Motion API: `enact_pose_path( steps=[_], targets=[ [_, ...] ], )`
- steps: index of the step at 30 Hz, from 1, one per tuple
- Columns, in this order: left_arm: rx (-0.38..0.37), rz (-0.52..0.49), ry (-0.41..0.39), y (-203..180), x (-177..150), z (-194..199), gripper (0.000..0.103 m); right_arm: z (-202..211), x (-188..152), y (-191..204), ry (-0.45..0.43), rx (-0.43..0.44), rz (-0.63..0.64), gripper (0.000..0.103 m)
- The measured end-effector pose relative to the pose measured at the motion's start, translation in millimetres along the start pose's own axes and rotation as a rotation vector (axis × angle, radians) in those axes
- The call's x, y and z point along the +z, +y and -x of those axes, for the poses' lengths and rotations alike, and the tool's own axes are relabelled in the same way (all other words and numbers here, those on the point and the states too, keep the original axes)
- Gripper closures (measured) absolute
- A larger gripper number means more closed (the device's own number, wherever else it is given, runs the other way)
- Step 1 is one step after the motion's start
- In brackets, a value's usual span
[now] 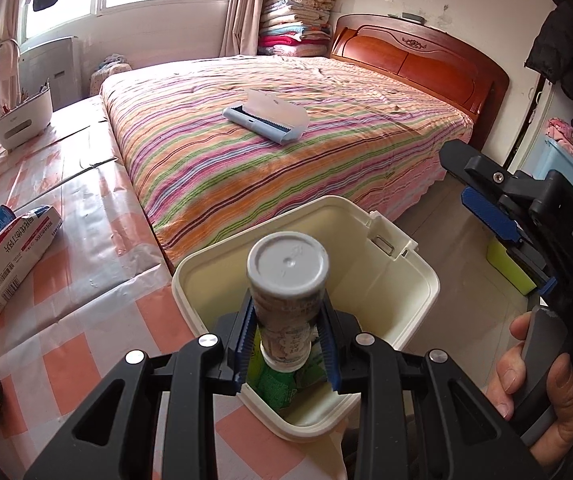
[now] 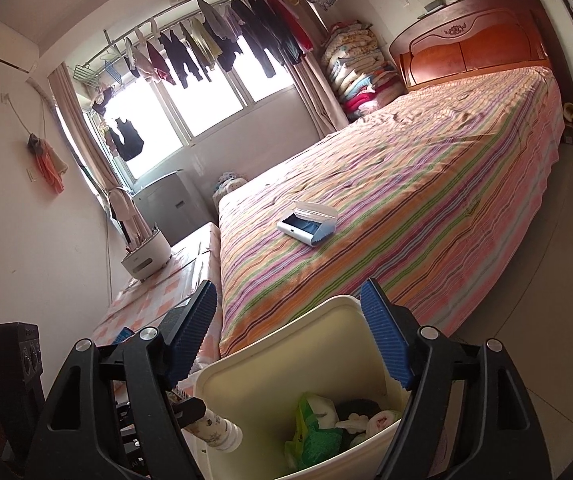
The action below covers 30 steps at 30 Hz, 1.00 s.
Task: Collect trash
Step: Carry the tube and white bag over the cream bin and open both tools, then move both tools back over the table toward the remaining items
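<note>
A cylindrical bottle (image 1: 286,280) with a grey cap and a printed label hangs cap-up over the open cream trash bin (image 1: 426,276), with my left gripper (image 1: 288,332) shut on its lower body. Under it, green wrappers (image 1: 274,384) lie in the bin. My right gripper (image 1: 456,176) stands open to the right of the bin, held by a hand (image 1: 546,392). In the right wrist view my right gripper (image 2: 290,336) is open with nothing between its blue pads, above the bin's rim (image 2: 270,344). The bottle (image 2: 214,428) shows at the lower left, and a green bag and crumpled paper (image 2: 310,436) lie inside the bin.
A striped bed (image 1: 286,140) lies beyond the bin, with a blue-and-white device (image 1: 264,118) on it. Left of the bed, a low pink-checked platform (image 1: 86,240) carries a tissue pack (image 1: 14,256) and a white appliance (image 1: 22,120). Tiled floor (image 1: 446,240) lies to the right.
</note>
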<state>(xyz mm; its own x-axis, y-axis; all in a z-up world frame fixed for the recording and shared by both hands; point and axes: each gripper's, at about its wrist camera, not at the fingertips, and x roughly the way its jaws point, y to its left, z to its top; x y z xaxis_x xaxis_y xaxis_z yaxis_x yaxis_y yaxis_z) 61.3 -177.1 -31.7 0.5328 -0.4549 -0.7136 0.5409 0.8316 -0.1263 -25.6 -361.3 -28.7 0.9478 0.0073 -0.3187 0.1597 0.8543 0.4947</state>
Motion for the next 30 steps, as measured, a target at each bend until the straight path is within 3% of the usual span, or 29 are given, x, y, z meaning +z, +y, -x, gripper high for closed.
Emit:
enact_pose_path(
  steps=[5,7,9,10,16,22,30],
  targets=[
    [-0.014,-0.007,-0.01,-6.4,2.4,-4.3,0.073,3.0,1.6,-1.1,-0.017,0.003,0.002,0.03],
    [-0.02,-0.01,-0.015,-8.4,3.0,-3.7,0.061,2.1,0.2,0.5,-0.014,0.005,0.005,0.03],
    [0.004,-0.014,-0.041,-9.5,3.0,1.2,0.032,0.9,-0.2,2.3,-0.009,0.01,0.007,0.029],
    [0.026,-0.015,-0.061,-9.2,2.9,5.5,0.03,0.6,-0.6,3.1,-0.009,0.008,0.01,0.029],
    [0.113,-0.027,-0.126,-2.1,2.8,29.4,0.025,-0.4,-3.0,8.4,-0.009,0.018,0.021,0.029],
    [0.132,0.052,-0.11,27.9,0.1,44.3,0.024,-7.3,-5.4,16.1,0.011,0.029,0.041,0.029],
    [0.224,0.127,-0.109,68.8,-10.3,58.2,0.024,-14.6,-10.0,31.4,0.037,0.06,0.058,0.027]
  ],
)
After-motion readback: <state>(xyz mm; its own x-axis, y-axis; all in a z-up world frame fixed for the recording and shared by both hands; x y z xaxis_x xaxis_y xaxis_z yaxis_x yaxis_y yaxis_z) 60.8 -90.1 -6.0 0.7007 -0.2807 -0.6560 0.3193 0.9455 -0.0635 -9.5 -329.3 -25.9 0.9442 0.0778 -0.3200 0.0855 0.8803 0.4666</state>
